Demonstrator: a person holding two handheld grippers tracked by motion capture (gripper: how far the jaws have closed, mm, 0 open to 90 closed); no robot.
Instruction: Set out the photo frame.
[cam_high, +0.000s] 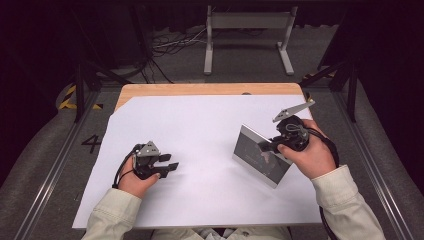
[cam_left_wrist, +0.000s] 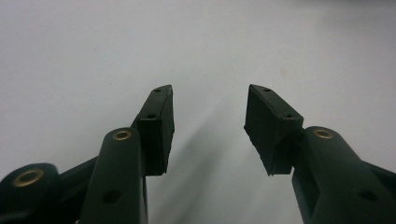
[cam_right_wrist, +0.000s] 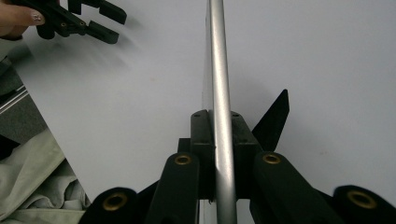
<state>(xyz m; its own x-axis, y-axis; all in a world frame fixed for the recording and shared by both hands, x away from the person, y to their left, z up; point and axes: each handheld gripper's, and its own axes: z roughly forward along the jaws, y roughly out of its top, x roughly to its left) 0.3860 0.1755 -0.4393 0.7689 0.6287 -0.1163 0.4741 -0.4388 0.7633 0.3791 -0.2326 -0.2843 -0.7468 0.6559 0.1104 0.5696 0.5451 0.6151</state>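
Observation:
A silver-edged picture frame (cam_high: 260, 156) with a dark face stands tilted on the white sheet (cam_high: 200, 125), right of centre. My right gripper (cam_high: 274, 145) is shut on its upper right edge. In the right gripper view the frame's silver edge (cam_right_wrist: 218, 56) runs straight up between the closed jaws of my right gripper (cam_right_wrist: 220, 126), and a black prop leg (cam_right_wrist: 275, 119) sticks out to the right. My left gripper (cam_high: 171, 162) rests low over the sheet at the left, open, with nothing between its pads (cam_left_wrist: 161, 121). The left gripper (cam_right_wrist: 100, 21) also appears at the top left of the right gripper view.
The white sheet covers most of a wooden table (cam_high: 200, 89). Beyond the table's far edge stand a grey metal stand (cam_high: 247, 30) and loose cables (cam_high: 170, 45) on the floor. Metal rails (cam_high: 55, 165) run along both sides of the table.

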